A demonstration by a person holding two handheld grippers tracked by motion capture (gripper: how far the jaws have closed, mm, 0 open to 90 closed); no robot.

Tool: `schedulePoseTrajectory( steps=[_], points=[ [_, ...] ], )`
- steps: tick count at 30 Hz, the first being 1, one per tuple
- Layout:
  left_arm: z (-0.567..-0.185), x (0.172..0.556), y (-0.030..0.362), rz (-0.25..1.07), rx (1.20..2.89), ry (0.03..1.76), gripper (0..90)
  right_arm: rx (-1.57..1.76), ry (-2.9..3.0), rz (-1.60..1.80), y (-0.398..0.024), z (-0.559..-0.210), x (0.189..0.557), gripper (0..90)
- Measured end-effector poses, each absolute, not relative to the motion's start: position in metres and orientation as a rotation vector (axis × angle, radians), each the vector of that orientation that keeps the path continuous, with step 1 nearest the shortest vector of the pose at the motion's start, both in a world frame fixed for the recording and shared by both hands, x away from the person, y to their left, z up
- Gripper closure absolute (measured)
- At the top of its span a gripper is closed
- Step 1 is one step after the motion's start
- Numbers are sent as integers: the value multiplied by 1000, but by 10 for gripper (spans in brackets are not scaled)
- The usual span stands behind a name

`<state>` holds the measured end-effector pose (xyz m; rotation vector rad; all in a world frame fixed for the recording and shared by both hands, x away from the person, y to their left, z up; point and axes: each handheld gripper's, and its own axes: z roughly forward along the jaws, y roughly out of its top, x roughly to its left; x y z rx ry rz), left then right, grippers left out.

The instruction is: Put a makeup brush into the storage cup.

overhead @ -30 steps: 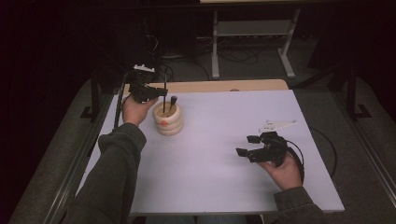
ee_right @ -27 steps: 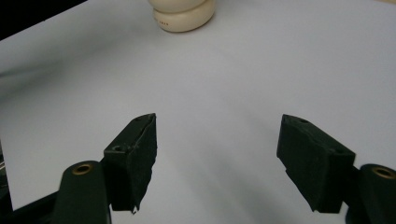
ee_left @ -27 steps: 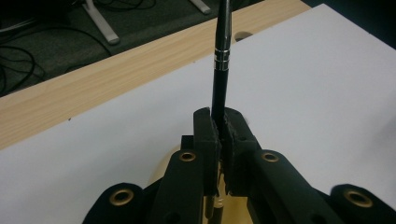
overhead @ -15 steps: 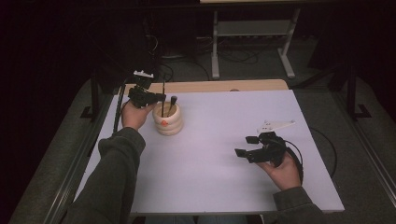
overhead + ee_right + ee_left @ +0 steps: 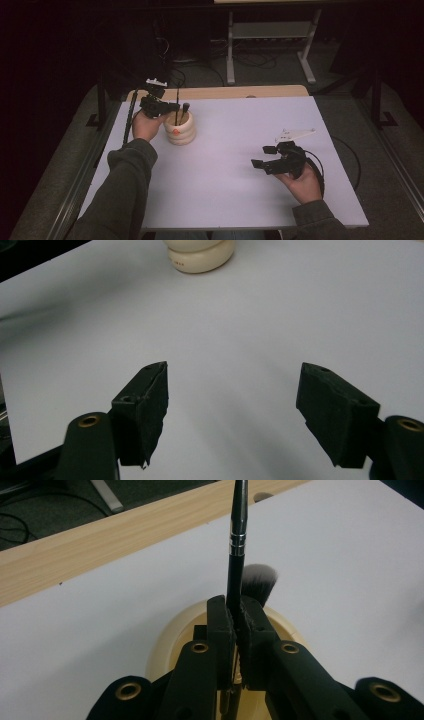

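A cream ribbed holder [image 5: 180, 133] stands at the left back of the white table, its rim [image 5: 165, 640] just under my left gripper. My left gripper [image 5: 172, 106] [image 5: 235, 612] is shut on a thin black brush handle [image 5: 237, 540] that stands upright in the holder. A second brush with a grey-white bristle head [image 5: 259, 580] [image 5: 184, 108] leans in the holder right behind the jaws. My right gripper [image 5: 264, 156] [image 5: 232, 405] hovers open over the bare table at the right front, jaws wide apart with nothing between them. The holder's base [image 5: 200, 257] lies far ahead of it.
A wooden strip [image 5: 220, 93] [image 5: 100, 550] runs along the table's [image 5: 225, 165] back edge. Beyond it, on the dark floor, stand a metal frame [image 5: 270, 45] and cables. A grey plate [image 5: 295, 134] sticks out from my right gripper.
My left gripper with the thin brush has shifted slightly toward the holder's top. The right hand has stayed in place.
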<state>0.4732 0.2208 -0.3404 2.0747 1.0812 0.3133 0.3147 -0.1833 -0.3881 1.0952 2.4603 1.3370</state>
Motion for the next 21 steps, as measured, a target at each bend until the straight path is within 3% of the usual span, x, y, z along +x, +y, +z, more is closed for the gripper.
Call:
schedulePoseTrajectory(
  steps=[4,5,6,21],
  points=[
    [-341,472,219,342,2108,1105,838,1097,2465,1332,-182,-388,314,279],
    [-341,472,220,353,2110,1111,762,1094,2463,1332,-183,-388,314,279],
    [-340,472,221,343,2092,1118,743,1092,2460,1334,-183,-388,314,279],
    [-333,457,226,310,2062,1056,703,1088,2434,1331,-186,-387,315,275]
  ],
)
